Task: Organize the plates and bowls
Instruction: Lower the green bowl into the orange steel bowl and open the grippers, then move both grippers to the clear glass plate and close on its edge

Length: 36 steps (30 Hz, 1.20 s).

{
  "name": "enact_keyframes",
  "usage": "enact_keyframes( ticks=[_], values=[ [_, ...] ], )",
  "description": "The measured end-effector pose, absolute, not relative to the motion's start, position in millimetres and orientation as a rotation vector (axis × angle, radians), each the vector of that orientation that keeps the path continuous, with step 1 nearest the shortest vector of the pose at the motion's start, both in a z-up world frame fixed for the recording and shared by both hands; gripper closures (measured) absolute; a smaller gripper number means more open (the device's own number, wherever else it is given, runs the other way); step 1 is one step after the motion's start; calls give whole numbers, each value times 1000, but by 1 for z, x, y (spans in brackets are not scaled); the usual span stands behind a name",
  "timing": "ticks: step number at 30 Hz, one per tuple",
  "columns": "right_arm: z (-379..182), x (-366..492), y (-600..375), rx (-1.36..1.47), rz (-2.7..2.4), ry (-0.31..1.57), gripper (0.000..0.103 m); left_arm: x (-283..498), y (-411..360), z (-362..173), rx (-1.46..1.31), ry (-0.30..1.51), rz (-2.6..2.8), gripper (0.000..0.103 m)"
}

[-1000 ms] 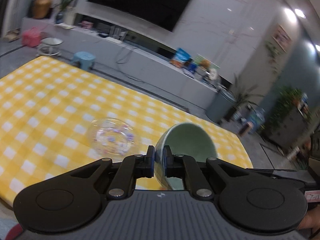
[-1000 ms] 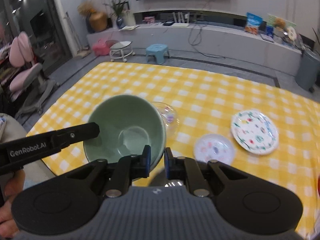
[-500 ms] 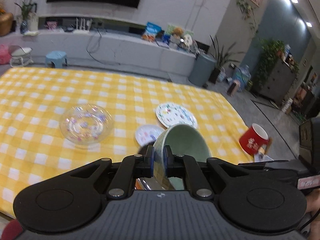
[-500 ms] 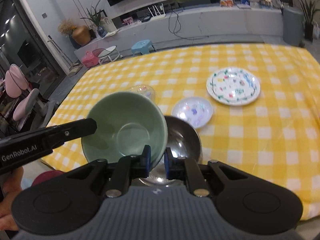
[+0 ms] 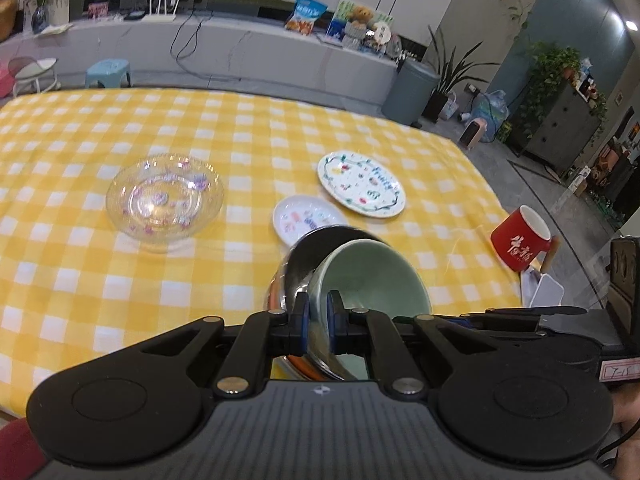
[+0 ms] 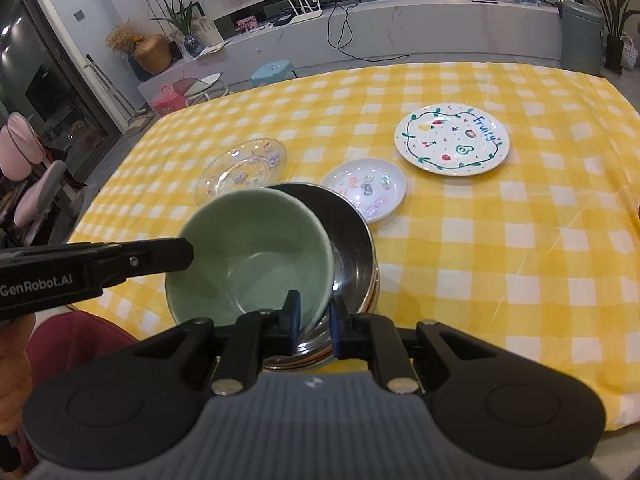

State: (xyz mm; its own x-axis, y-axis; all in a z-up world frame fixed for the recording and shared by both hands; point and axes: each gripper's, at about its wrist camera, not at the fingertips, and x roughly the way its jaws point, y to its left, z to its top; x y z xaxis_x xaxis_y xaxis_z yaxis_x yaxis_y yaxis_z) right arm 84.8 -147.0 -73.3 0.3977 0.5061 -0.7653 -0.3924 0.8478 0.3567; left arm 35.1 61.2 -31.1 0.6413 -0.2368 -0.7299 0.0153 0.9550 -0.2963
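Note:
A pale green bowl [image 5: 372, 276] [image 6: 248, 264] hangs tilted just above and partly inside a steel bowl [image 5: 308, 256] [image 6: 348, 232] near the table's front edge. My left gripper [image 5: 318, 312] is shut on the green bowl's rim; in the right wrist view its fingers [image 6: 176, 254] clamp the bowl's left side. My right gripper [image 6: 314, 312] is shut on the near rim of the same bowl, and its fingers [image 5: 500, 314] reach in from the right in the left wrist view. The steel bowl rests on other dishes, with an orange edge showing beneath it.
On the yellow checked cloth lie a clear glass plate [image 5: 164, 200] [image 6: 244, 168], a small white dish [image 5: 304, 220] [image 6: 366, 188] and a fruit-patterned plate [image 5: 360, 188] [image 6: 452, 138]. A red mug [image 5: 520, 240] stands at the right edge. A maroon seat lies below the table's front edge.
Both grippers have come down with the green bowl between them, from above the table to just over the steel bowl. The bowl now overlaps the steel bowl's rim.

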Motion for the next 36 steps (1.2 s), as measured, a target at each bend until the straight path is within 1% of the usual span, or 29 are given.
enact_keyframes(
  ticks=[2, 4, 7, 15, 16, 18, 24, 28, 32, 33, 34, 35, 36],
  values=[
    [-79, 87, -146, 120, 566, 1026, 89, 36, 63, -33, -289, 869, -147, 96],
    [-79, 87, -145, 115, 566, 1010, 90, 34, 64, -30, -312, 850, -180, 96],
    [-75, 87, -142, 117, 561, 990, 90, 32, 60, -26, -294, 822, -184, 96],
    [-71, 85, -133, 41, 527, 929, 89, 36, 61, -32, -258, 845, -109, 94],
    [-70, 85, -133, 34, 525, 921, 89, 36, 62, -32, -255, 844, -101, 94],
    [-70, 85, -133, 30, 522, 914, 90, 35, 63, -32, -239, 828, -90, 89],
    [-73, 85, -127, -12, 505, 887, 89, 35, 56, -35, -155, 808, -50, 84],
    [-72, 84, -132, 13, 518, 874, 85, 34, 56, -34, -126, 779, 11, 83],
    [-68, 79, -135, 10, 515, 838, 82, 32, 58, -31, -115, 753, 23, 76],
    [-66, 78, -135, 7, 512, 823, 79, 32, 60, -30, -122, 751, 25, 73],
    [-63, 76, -136, 7, 509, 809, 71, 32, 62, -30, -131, 748, 30, 72],
    [-61, 76, -137, 7, 509, 797, 66, 32, 64, -30, -136, 743, 36, 68],
    [-60, 75, -137, 7, 509, 788, 57, 31, 66, -29, -136, 735, 45, 63]
  ],
)
